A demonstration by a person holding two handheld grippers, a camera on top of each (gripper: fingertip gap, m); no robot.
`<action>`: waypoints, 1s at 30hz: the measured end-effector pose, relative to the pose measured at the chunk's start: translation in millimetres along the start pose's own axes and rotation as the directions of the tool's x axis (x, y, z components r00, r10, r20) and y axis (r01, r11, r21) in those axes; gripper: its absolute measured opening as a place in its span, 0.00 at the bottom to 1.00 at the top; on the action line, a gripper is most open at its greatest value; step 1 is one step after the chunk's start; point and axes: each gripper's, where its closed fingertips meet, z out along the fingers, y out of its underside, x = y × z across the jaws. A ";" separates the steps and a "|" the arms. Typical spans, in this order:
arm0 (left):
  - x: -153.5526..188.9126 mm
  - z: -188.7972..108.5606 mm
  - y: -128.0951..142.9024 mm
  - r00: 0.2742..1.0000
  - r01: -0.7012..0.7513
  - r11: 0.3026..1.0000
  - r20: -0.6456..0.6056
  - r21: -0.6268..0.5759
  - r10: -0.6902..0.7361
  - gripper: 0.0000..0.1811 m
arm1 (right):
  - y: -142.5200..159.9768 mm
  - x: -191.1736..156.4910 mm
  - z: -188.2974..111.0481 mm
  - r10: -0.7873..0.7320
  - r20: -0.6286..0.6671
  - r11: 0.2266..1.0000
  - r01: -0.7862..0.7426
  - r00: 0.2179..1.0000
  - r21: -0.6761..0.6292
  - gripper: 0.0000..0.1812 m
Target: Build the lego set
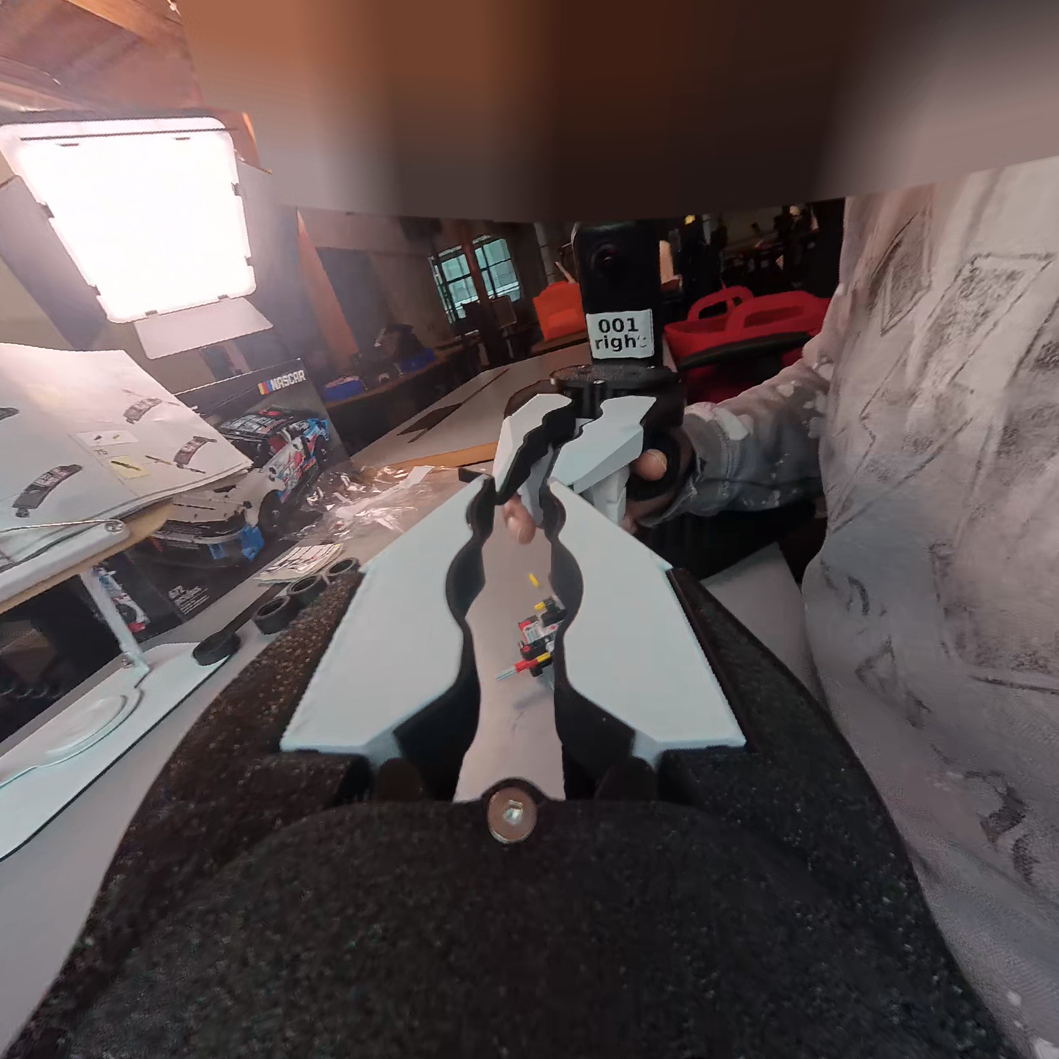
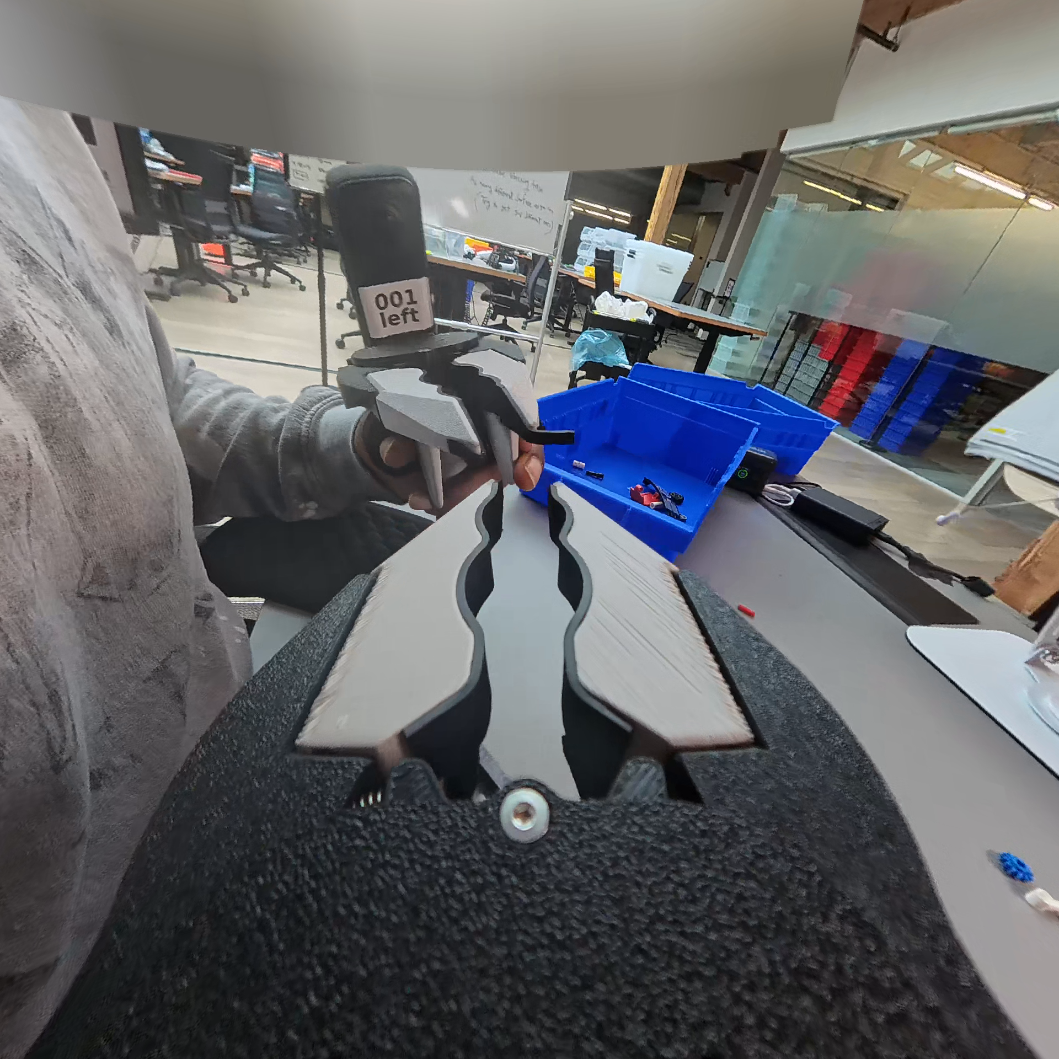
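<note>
A small red, black, white and yellow lego assembly (image 1: 538, 636) lies on the grey table (image 1: 516, 716), seen between my left gripper's fingers. A loose yellow pin (image 1: 533, 580) lies just beyond it. My left gripper (image 1: 521, 490) is open and empty, held above the table. My right gripper (image 2: 522, 493) is also open and empty. The two face each other with tips almost meeting; the right gripper (image 1: 544, 498) shows in the left wrist view and the left gripper (image 2: 470, 493) in the right wrist view. A thin black piece (image 2: 556, 438) sticks out beside the left gripper's finger; whether it is held is unclear.
An instruction booklet (image 1: 103, 452) on a stand, the set's box (image 1: 275, 435), black tyres (image 1: 275, 613) and plastic bags (image 1: 367, 498) are at the left. A blue bin (image 2: 710, 458) holds red and black parts (image 2: 653, 493). A red pin (image 2: 745, 610) and blue gear (image 2: 1014, 865) lie loose. Less than 4 cm separates the two grippers' tips.
</note>
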 end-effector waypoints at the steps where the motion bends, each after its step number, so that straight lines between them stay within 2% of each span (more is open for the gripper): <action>1: -4.5 0.5 6.2 0.998 -0.046 0.998 0.038 -0.035 0.047 0.11 | 3.0 3.9 -2.2 0.019 -0.012 1.000 -0.019 1.000 -0.007 0.07; 3: -15.4 1.5 22.6 0.974 -0.174 0.975 0.120 -0.138 0.191 0.15 | 6.2 13.6 -9.5 0.031 -0.046 0.999 -0.032 0.998 -0.009 0.07; 5: -24.4 2.3 39.7 0.927 -0.295 0.922 0.160 -0.250 0.339 0.19 | 10.2 25.5 -18.8 0.020 -0.091 0.999 -0.023 0.996 -0.026 0.08; 8: -34.2 2.3 64.1 0.833 -0.436 0.806 0.160 -0.400 0.530 0.22 | 18.2 40.2 -33.8 0.016 -0.136 0.997 -0.025 0.991 -0.070 0.08; 10: -36.2 3.1 75.9 0.781 -0.494 0.736 0.134 -0.463 0.610 0.24 | 24.1 46.0 -43.0 0.013 -0.153 0.994 -0.029 0.988 -0.101 0.08; 13: -35.3 5.7 84.5 0.759 -0.515 0.699 0.113 -0.496 0.641 0.25 | 33.2 48.1 -49.9 0.036 -0.153 0.989 -0.057 0.988 -0.139 0.08; 16: -32.2 10.4 83.3 0.708 -0.571 0.644 0.092 -0.508 0.700 0.25 | 39.9 42.4 -42.8 0.025 -0.128 0.984 -0.047 0.992 -0.171 0.08; 21: -17.7 22.0 69.4 0.609 -0.677 0.569 0.079 -0.467 0.789 0.24 | 44.8 31.0 -15.4 -0.135 -0.085 0.970 0.115 0.987 -0.215 0.12; 25: -8.4 25.8 59.8 0.614 -0.690 0.592 0.096 -0.415 0.783 0.23 | 30.2 19.6 -3.8 -0.163 -0.040 0.979 0.157 0.986 -0.129 0.12; 30: 0.4 29.1 47.0 0.751 -0.588 0.749 0.138 -0.304 0.646 0.22 | 17.9 14.5 -1.7 -0.128 -0.020 0.991 0.127 0.992 -0.043 0.11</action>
